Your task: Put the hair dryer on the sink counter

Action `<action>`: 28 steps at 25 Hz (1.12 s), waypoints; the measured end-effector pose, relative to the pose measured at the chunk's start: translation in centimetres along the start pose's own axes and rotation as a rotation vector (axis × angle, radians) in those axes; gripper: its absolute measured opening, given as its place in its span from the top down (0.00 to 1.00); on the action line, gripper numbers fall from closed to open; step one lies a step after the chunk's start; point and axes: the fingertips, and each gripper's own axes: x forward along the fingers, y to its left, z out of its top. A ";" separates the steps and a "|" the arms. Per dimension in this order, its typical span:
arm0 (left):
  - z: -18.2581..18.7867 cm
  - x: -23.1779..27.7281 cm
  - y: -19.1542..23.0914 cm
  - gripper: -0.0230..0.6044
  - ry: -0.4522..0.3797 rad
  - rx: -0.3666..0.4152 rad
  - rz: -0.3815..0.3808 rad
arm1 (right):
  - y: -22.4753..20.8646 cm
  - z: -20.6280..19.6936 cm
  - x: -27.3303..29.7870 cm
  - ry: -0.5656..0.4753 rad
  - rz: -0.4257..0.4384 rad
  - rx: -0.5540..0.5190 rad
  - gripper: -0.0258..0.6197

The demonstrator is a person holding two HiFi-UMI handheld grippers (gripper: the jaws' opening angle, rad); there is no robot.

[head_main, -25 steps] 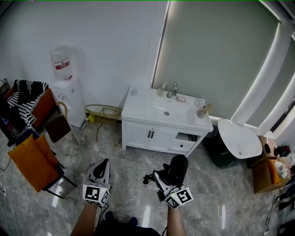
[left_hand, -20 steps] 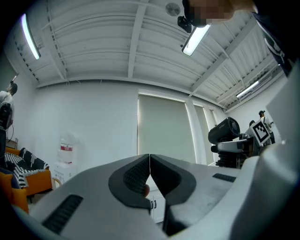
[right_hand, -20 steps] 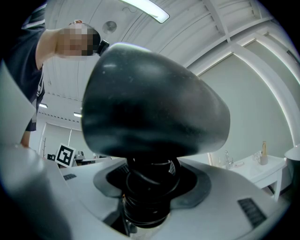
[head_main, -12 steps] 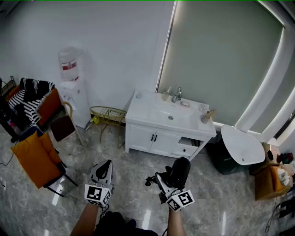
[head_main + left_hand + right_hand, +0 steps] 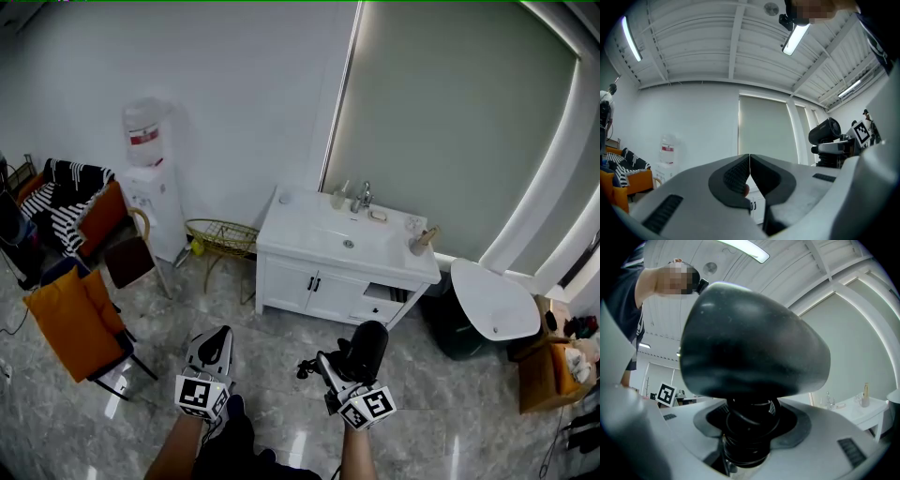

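Observation:
A black hair dryer [image 5: 362, 348] stands up out of my right gripper [image 5: 335, 368], whose jaws are shut on its handle, with its cord wound round it [image 5: 749, 423]. Its rounded head [image 5: 750, 357] fills the right gripper view. My left gripper [image 5: 215, 349] is held beside it over the floor, jaws shut with nothing between them [image 5: 749, 174]. The white sink counter [image 5: 300, 225], with a basin and tap [image 5: 363, 196], stands ahead against the wall, well beyond both grippers.
A soap bottle [image 5: 338, 194], a soap dish [image 5: 379, 215] and a brush [image 5: 419, 240] sit on the counter. A gold wire basket [image 5: 222, 235], a water dispenser [image 5: 148, 178], a brown chair [image 5: 129, 259] and an orange chair [image 5: 73, 322] stand at left. A white round table [image 5: 492, 300] is at right.
The view has drawn slightly nearer the sink cabinet. Both grippers keep their places and grips.

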 end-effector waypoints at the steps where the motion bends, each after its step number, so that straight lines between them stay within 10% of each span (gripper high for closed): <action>1: 0.0 0.0 0.1 0.92 -0.001 -0.001 0.001 | 0.0 -0.1 0.0 0.003 -0.002 -0.001 0.57; 28: -3.5 10.1 6.5 0.92 -0.003 -0.015 -0.031 | -5.0 -2.8 10.1 0.046 -0.016 -0.034 0.57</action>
